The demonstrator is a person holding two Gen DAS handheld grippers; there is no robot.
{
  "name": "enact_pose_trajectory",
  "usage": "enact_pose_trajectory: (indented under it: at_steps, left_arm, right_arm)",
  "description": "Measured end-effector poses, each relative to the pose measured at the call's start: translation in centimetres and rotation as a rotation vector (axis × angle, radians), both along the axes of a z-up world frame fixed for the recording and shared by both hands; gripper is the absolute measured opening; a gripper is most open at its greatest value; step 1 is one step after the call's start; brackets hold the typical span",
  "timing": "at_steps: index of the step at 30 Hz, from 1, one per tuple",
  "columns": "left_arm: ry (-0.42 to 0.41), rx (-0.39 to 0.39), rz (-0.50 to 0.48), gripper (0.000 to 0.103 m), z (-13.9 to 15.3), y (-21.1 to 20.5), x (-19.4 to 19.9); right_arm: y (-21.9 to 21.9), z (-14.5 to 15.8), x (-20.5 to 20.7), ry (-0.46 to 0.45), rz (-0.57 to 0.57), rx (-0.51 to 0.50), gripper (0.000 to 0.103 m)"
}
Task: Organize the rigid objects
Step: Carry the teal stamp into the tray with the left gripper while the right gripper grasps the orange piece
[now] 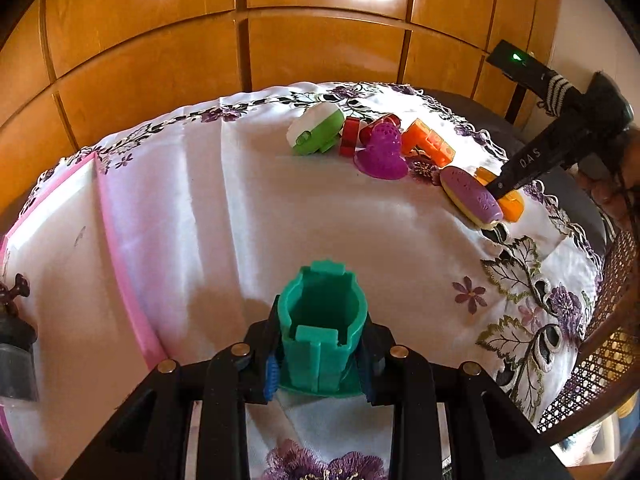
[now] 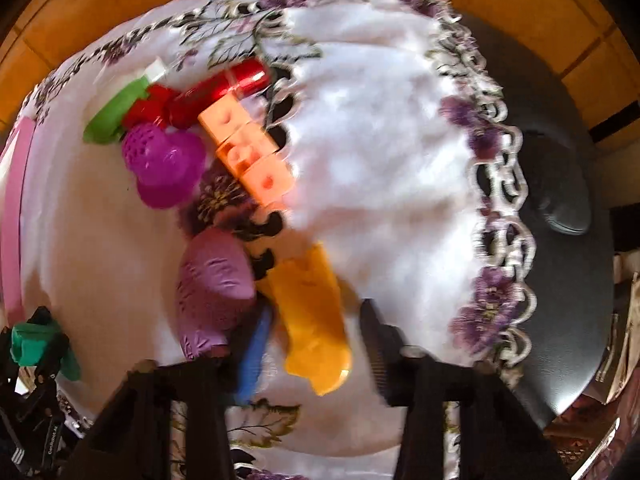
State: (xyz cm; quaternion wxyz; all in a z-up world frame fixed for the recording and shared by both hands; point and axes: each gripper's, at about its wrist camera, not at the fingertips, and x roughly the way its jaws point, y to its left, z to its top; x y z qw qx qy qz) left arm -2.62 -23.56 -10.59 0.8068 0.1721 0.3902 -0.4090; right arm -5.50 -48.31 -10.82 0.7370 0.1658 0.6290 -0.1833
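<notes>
Sorting looked barely begun: the pink-edged tray [image 1: 120,248] at the left showed no toy in the part in view. Your left tool [image 1: 322,332] held the teal cup-shaped piece [image 1: 320,304] in a narrow grip over the cloth-covered counter [image 1: 240,208], near that tray. Further right, the green-and-white piece [image 1: 316,130], purple heart [image 1: 382,154], orange block [image 1: 428,142] and purple oval [image 1: 472,196] lay clustered, yet to be collected. Your right tool [image 2: 316,344] was closed narrow on the yellow piece [image 2: 312,312], just beside the oval.
</notes>
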Motion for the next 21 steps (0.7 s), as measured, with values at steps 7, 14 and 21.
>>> enact_pose_trajectory:
  at_steps: [7, 14, 21]
  left_arm:
    - [0.021, -0.024, 0.012, 0.030, 0.8, 1.0, -0.4]
    - [0.010, -0.120, 0.017, 0.030, 4.1, 3.0, -1.0]
    - [-0.012, -0.206, 0.199, 0.030, 9.2, 7.8, 4.0]
  right_arm:
    - [0.6, -0.2, 1.0, -0.057, -0.033, -0.061, 0.028]
    - [0.5, -0.3, 0.3, -0.120, -0.109, -0.048, 0.028]
    - [0.7, -0.2, 0.3, -0.122, -0.110, -0.070, 0.028]
